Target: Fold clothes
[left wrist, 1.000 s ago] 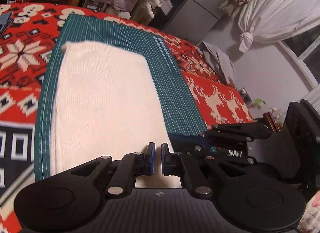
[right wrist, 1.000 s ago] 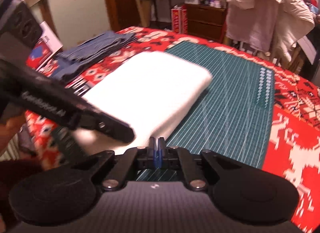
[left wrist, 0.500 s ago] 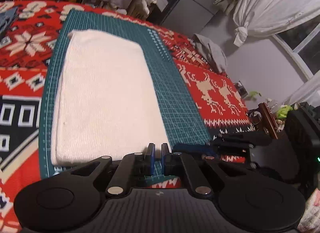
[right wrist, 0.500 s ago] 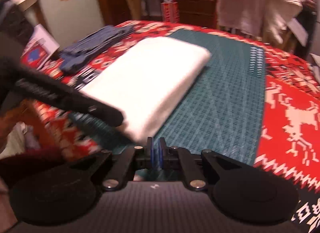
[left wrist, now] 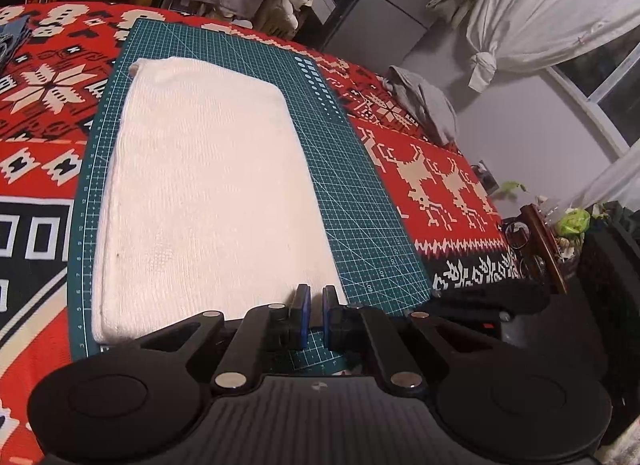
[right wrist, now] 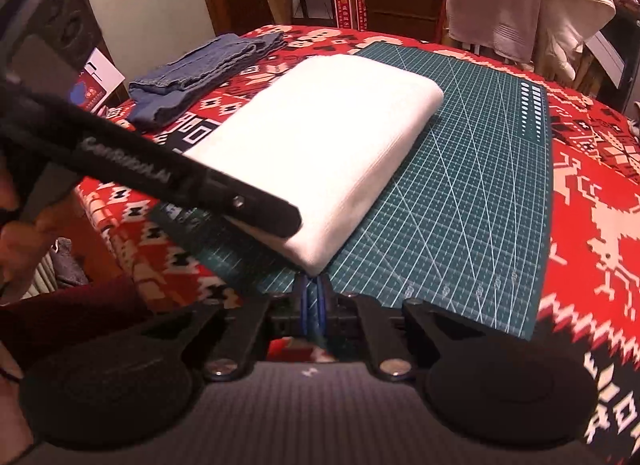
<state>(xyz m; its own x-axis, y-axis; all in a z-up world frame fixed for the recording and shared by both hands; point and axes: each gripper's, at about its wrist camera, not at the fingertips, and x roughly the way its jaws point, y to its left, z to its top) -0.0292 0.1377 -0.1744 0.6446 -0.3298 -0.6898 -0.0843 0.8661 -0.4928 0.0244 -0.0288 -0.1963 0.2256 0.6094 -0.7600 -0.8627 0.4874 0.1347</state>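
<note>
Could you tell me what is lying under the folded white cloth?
The white cloth rests on a green cutting mat, which lies on a red patterned blanket. The mat area beneath it is covered.

Soft white knitted cloth (left wrist: 208,201) lies on a smooth matt green cutting mat (left wrist: 352,193).
</note>
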